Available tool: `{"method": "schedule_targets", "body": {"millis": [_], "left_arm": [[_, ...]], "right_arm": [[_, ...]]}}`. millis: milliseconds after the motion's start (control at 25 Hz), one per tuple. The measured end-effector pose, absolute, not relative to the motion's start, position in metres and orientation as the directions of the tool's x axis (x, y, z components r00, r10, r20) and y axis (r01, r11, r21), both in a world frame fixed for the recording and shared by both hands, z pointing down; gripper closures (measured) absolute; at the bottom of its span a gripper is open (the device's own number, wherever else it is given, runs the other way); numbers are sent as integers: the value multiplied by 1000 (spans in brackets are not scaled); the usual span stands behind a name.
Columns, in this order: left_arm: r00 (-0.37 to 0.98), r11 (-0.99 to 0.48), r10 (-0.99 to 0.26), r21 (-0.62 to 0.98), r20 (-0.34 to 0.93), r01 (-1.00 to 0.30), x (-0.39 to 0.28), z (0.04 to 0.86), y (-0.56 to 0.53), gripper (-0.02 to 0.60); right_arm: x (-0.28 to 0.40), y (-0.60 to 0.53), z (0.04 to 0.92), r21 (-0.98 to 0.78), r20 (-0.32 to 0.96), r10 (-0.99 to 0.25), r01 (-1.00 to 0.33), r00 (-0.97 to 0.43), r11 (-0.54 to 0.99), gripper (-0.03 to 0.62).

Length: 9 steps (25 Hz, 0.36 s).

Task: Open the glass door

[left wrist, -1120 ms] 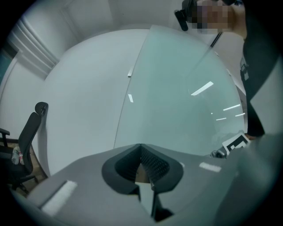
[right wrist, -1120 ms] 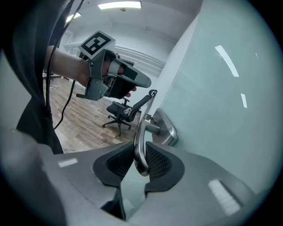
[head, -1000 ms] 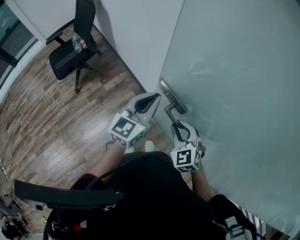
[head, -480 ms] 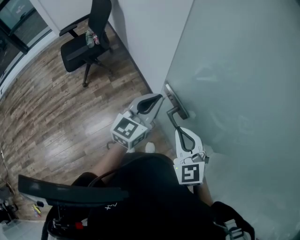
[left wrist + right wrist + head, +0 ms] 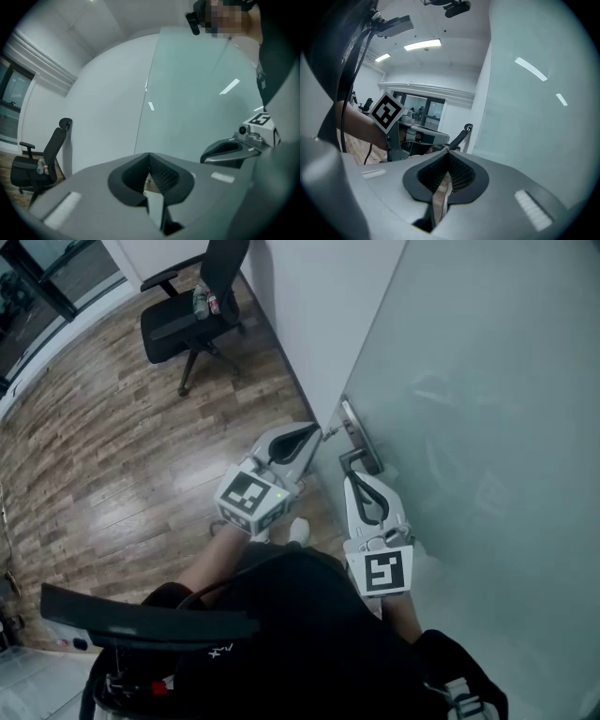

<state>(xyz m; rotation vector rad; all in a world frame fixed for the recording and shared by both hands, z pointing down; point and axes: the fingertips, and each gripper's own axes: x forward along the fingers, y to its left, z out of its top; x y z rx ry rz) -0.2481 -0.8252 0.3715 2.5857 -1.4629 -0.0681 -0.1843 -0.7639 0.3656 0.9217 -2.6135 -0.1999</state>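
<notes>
The frosted glass door (image 5: 487,427) fills the right of the head view, with its metal lever handle (image 5: 359,448) at its left edge. My right gripper (image 5: 354,474) is shut, and its tips sit just under the lever's end. In the right gripper view the dark lever (image 5: 461,136) rises just beyond the closed tips (image 5: 448,150), and nothing shows between the pads. My left gripper (image 5: 317,433) is also shut. It points level at the door's edge beside the handle plate, and I cannot tell if it touches.
A black office chair (image 5: 192,320) stands far off on the wood floor (image 5: 112,446). A white wall (image 5: 309,306) meets the door's left edge. The person's dark clothing fills the bottom of the head view.
The right gripper's jaws, apart around the lever a second ago, have shut, and it has risen toward the handle. The left gripper has shifted slightly toward the door edge.
</notes>
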Motion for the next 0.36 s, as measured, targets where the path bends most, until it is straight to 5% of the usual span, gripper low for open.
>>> {"method": "schedule_targets", "body": {"millis": [360], "left_arm": [[464,-451,-884,151,59,-880,-255,378,-814,581]], "right_arm": [[-185,-762,370,247,264,-595,-543,-759,802,592]]}}
